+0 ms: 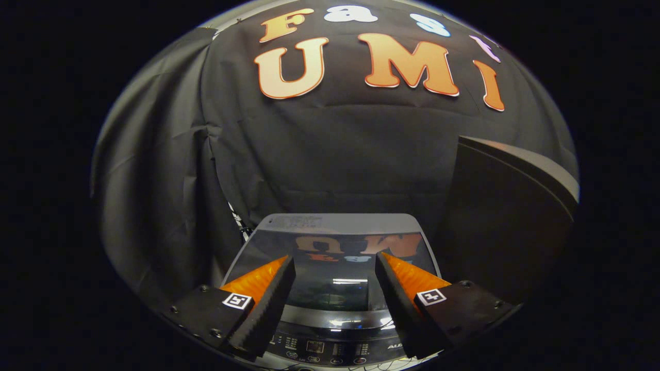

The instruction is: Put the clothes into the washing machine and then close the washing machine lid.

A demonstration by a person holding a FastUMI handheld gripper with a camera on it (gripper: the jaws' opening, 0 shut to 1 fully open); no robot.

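Observation:
A grey top-loading washing machine stands just below and ahead of me, against the black cloth wall. Its dark glass lid lies flat on the tub and mirrors the wall and a lamp. The control panel with its small buttons and display runs along the near edge, under my fingers. My gripper hovers over the lid, open, with nothing between its fingers. The lid shows through the gap between them. The glass hides whatever is inside the tub.
A tall dark grey panel or cabinet with a lighter top edge stands close to the machine's right side. Black cloth hangs behind and on the left. Thin cables run down by the machine's back left corner.

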